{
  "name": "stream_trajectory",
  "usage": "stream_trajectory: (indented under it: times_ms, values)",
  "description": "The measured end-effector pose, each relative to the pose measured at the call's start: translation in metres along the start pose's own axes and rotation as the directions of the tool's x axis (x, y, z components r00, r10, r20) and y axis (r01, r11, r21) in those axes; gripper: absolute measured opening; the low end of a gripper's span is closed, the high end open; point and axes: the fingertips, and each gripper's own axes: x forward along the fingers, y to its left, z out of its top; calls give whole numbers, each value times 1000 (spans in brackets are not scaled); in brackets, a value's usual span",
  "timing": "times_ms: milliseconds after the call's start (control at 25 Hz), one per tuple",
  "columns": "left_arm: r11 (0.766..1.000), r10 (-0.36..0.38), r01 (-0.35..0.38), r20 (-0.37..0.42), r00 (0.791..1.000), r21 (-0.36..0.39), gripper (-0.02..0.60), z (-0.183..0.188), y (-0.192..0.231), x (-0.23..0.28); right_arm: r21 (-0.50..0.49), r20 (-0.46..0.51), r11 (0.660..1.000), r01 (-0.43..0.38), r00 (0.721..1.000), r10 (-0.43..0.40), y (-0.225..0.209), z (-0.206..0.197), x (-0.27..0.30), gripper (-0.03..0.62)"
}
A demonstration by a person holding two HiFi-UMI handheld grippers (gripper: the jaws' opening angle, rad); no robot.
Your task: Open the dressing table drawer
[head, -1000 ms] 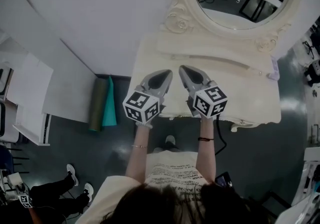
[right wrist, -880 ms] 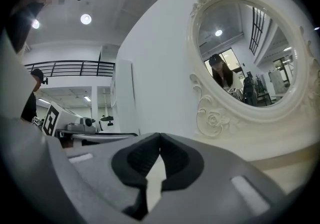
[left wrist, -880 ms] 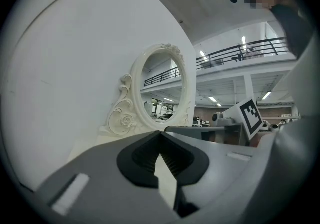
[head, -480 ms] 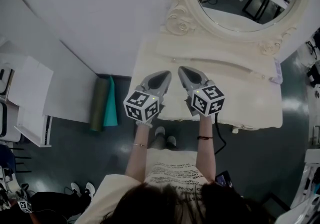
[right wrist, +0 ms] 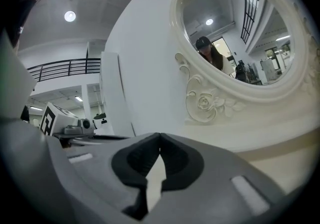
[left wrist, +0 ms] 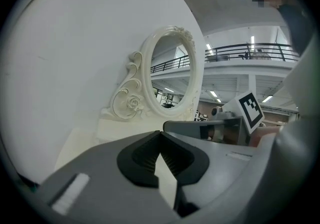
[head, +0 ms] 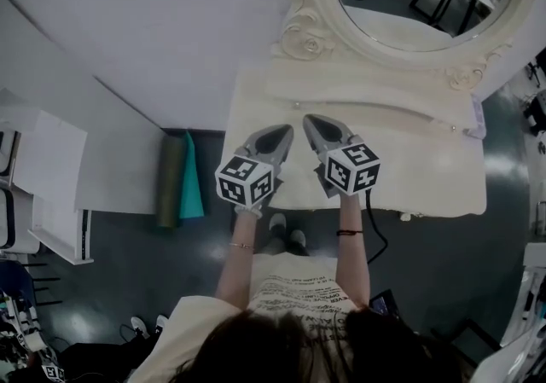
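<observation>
So both hand-held grippers are clenched shut with nothing in them: the left gripper (head: 287, 129) and the right gripper (head: 308, 119) sit side by side, tips nearly touching, low over the cream-painted wooden dressing table (head: 409, 164), pointing at its back. The drawer bit is honestly hard to pin down. Just ahead of the two tips there's a low raised tier across the back of the top with a small round knob (head: 296, 104), about equally close to either gripper. A second small knob (head: 452, 127) is well off to the right gripper's right. That tier runs left to right, crosswise to where the jaws point, so I'd guess any pull comes straight back toward the person. If the drawer is under the front edge instead, it's below the grippers and hidden here. The top looks bare and smooth. Beyond it are an oval mirror in a carved cream frame (head: 304, 31), a plain white wall (head: 171, 31) and a dark glossy floor (head: 426, 270).
</observation>
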Motion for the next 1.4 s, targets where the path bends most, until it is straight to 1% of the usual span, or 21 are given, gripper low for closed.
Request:
stream_trajectory:
  times_ms: [160,440,640,800,1120,1280,1400]
  values:
    - [1000,-9,9,-23,1000,-17,-3,-8,12,5,32,-34,999,23,999,-22,-7,-12,11,3]
    - [999,-30,27,-62,998,-45,-3,-21,32,10,61,-91,994,96,992,-90,-21,-33,31,3]
    - [996,-51,42,-107,993,-84,-3,-41,46,13,112,-125,988,103,988,-89,-24,-49,49,3]
    - [993,-65,51,-132,989,-107,-3,-55,56,14,112,-145,983,143,981,-126,-30,-59,60,3]
    - [989,-60,37,-152,987,-146,-3,-70,63,17,112,-181,979,168,973,-146,-36,-73,66,5]
    - [986,-44,19,-150,988,-163,-3,-71,67,21,123,-209,981,151,970,-123,-41,-76,73,15]
    - [983,-50,23,-144,988,-182,-3,-72,69,23,130,-232,981,145,966,-112,-43,-82,79,18]
